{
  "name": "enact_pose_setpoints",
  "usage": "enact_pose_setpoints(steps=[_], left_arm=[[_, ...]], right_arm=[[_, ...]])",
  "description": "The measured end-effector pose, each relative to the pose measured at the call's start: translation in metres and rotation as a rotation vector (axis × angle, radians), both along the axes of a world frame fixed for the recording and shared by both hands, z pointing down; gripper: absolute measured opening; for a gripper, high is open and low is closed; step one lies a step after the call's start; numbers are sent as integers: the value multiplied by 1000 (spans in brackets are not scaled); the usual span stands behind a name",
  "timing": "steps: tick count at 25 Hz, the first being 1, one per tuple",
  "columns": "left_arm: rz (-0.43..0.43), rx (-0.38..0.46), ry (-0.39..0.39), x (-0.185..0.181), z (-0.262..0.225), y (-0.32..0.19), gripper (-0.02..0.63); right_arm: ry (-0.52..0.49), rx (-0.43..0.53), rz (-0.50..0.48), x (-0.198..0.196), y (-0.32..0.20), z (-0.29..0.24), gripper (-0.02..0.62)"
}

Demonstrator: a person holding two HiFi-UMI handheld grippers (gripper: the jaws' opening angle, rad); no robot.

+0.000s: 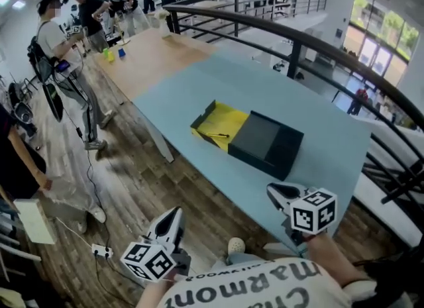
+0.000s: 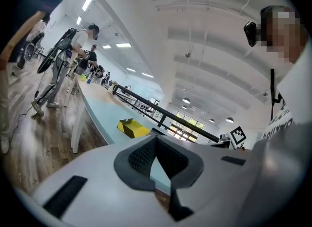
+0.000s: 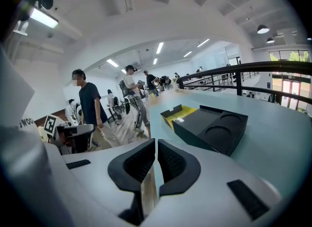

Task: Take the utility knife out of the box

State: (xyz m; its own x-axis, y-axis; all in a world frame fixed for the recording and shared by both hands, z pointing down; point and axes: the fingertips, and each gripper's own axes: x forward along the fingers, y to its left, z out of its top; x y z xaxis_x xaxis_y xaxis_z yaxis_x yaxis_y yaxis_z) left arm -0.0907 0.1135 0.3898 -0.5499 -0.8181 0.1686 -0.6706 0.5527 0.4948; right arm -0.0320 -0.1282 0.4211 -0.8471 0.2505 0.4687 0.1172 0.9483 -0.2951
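My left fingers (image 2: 139, 158) and right fingers (image 3: 178, 165) are both closed and empty, well apart from the box (image 1: 268, 142) on the table (image 1: 199, 81)

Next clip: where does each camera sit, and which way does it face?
Head view: on the person's head, looking steeply down at the open rectangular yellow-and-black box on the pale blue table; left gripper, right gripper and white printed shirt show below.
Left gripper view: on the left gripper, off the table's edge, facing up along it; shut fingers, shirt at right.
Right gripper view: on the right gripper, facing the box across the table; shut fingers.
All three share the box.
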Motion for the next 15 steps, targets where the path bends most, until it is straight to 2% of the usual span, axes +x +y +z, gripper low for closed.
enact_pose_setpoints(steps=[5,15], left_arm=[[38,-8,-8,-42,-8,-41,2],[100,-25,-8,-87,5,-89,2]], right_arm=[[17,-21,16,-33,-30,4,43],[19,-64,56,-67,-63,20,43]])
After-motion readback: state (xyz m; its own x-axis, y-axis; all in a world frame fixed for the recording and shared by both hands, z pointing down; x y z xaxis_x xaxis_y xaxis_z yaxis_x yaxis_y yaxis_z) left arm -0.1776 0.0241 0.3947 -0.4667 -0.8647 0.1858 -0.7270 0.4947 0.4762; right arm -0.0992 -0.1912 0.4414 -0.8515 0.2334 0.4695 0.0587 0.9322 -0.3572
